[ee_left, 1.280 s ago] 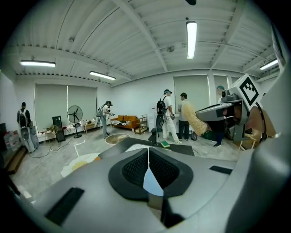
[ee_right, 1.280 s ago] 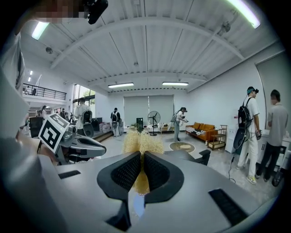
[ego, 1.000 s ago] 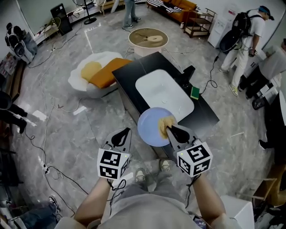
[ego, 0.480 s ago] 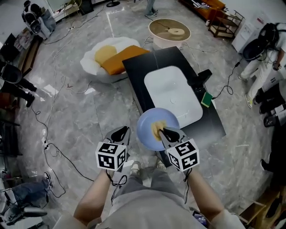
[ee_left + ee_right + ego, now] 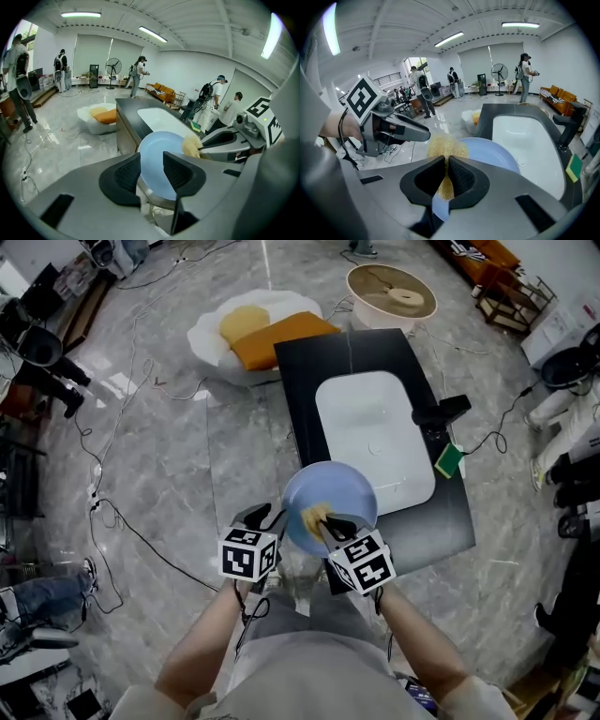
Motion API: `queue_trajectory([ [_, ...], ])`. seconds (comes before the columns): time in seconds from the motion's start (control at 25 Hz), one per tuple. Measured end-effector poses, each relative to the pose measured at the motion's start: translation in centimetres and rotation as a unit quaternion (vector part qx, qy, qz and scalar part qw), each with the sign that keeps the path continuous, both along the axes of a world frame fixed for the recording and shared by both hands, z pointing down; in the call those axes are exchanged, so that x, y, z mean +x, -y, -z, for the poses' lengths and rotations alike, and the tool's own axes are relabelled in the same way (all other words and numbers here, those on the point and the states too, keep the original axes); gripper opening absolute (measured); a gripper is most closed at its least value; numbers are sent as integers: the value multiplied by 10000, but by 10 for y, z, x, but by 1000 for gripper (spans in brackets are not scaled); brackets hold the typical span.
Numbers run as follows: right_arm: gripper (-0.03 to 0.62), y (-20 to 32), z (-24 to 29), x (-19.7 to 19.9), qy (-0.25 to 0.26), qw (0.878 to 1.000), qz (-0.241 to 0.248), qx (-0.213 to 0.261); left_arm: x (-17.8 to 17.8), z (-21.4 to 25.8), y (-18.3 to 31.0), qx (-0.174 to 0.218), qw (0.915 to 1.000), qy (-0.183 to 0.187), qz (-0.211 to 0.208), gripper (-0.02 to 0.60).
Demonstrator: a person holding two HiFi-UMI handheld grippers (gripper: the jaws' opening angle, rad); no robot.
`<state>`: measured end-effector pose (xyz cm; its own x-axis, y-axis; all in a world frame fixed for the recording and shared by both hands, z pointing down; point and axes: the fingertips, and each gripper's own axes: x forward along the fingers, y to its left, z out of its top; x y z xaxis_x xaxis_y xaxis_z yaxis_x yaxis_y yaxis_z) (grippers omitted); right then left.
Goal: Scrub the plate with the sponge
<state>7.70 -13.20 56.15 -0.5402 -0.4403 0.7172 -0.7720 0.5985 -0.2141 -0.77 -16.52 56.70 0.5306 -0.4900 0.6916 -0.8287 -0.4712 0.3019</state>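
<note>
Currently on record:
- Plate (image 5: 349,491): light blue, round, at the near edge of the black counter (image 5: 305,381), just in front of the white sink basin (image 5: 366,418). Its near rim overhangs toward the person.
- Sponge (image 5: 314,515): yellow and coarse, lying against the plate's near face.
- Right gripper (image 5: 328,524): jaws closed tight on the yellow sponge, which bulges out above and below the pads in the right gripper view.
- Left gripper (image 5: 271,518): jaws have just been opening and now stand wide apart. The plate's left rim shows in the gap between them, and neither pad is seen pressing on it.
- Green sponge (image 5: 450,460): on the counter to the right of the basin, well apart from the plate.
- Black faucet (image 5: 441,412): beside the basin's right edge, just beyond the green sponge.
</note>
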Motion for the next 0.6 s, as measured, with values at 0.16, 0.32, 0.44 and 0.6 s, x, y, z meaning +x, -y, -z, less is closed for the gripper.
queue_trajectory([
  [0.16, 48, -6, -28, -2, -199, 9990, 328, -224, 5, -38, -5, -497, 9985, 25, 233, 161],
  [0.32, 48, -13, -54, -6, -398, 9968, 577, -395, 4, -68, -11, -899, 9947, 70, 487, 161],
  [0.44, 48, -18, -63, -12, -461, 9950, 682, -568, 2, -84, -14, -1141, 9913, 25, 656, 162],
  [0.6, 48, -21, -74, -16, -660, 9915, 931, -628, -4, -96, -17, -1448, 9847, -80, 961, 161],
])
